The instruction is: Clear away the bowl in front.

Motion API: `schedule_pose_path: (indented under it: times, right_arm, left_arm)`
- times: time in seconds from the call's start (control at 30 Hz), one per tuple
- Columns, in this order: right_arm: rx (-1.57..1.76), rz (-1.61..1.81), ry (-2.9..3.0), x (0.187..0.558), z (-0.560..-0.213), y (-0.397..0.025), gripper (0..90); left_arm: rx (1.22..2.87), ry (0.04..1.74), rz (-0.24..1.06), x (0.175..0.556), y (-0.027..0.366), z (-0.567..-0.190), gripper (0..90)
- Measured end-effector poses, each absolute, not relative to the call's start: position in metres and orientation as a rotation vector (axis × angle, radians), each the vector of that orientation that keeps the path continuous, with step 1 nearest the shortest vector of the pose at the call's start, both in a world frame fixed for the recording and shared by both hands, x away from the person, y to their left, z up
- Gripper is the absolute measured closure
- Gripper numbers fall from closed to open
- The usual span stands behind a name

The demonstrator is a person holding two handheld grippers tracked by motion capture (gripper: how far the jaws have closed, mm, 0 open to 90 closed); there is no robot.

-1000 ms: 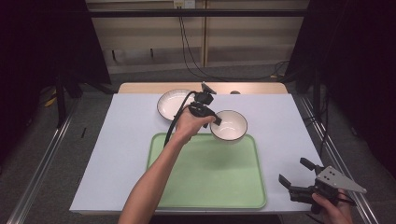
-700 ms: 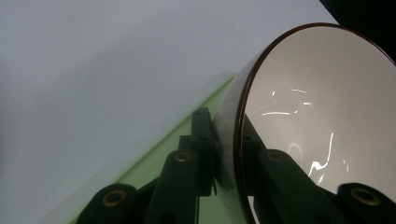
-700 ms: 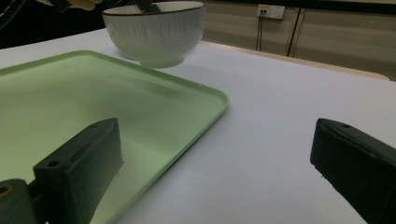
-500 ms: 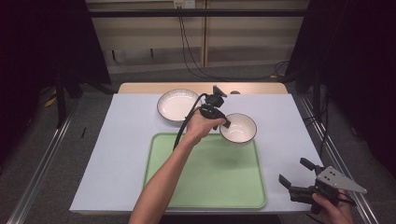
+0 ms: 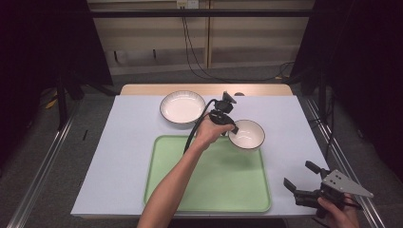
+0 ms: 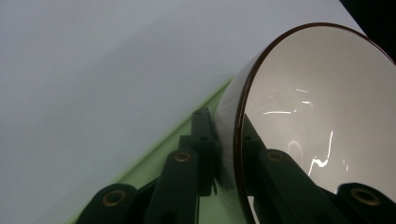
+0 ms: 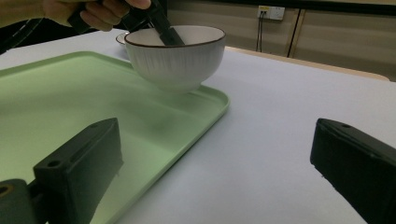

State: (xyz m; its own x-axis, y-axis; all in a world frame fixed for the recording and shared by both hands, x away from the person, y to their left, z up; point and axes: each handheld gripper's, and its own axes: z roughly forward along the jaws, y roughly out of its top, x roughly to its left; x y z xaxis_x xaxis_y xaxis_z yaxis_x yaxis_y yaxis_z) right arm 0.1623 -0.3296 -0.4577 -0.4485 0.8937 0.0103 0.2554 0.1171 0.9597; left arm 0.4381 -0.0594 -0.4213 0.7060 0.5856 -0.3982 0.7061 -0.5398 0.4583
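The left gripper (image 5: 231,127) has its jaws clenched on the near rim of a white bowl (image 5: 247,134) with a dark edge, one jaw inside the wall and one outside, as the left gripper view shows plainly on the bowl (image 6: 322,116). A pinch across the thin wall is about the only hold two flat jaws can get on such a bowl, and it leaves the bowl hanging from one side, so it sits slightly tilted. The bowl hangs over the far right corner of the green tray (image 5: 209,190), and in the right gripper view the bowl (image 7: 175,53) is clear of the tray (image 7: 70,93) with a gap beneath it, lifted rather than resting. That position suggests the bowl is being carried onto the tray, and being held high keeps its foot from catching the tray's raised lip. A shallower white dish (image 5: 182,107) lies on the pale table cover (image 5: 119,142) just beyond the tray, apart from the bowl, probably waiting its turn. The right gripper (image 5: 304,183) waits off the tray's near right corner, well apart from the bowl, its jaws spread wide and holding nothing, likely kept out of the way.
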Motion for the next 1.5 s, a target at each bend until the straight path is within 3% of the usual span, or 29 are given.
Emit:
schedule_pose_path:
  times: [0.3,1.27,1.5]
  right_arm:
    - [1.110,1.354,1.798,0.162,-0.458,-0.330,1.8]
    - [1.117,1.352,1.796,0.162,-0.458,-0.330,1.8]
    - [1.117,1.356,1.791,0.163,-0.458,-0.330,1.8]
  left_arm:
    - [2.322,0.982,-0.276,0.435,-0.077,-0.435,82.6]
    - [2.338,0.957,-0.237,0.433,-0.078,-0.451,82.0]
    - [2.317,0.902,-0.218,0.431,-0.081,-0.451,73.9]
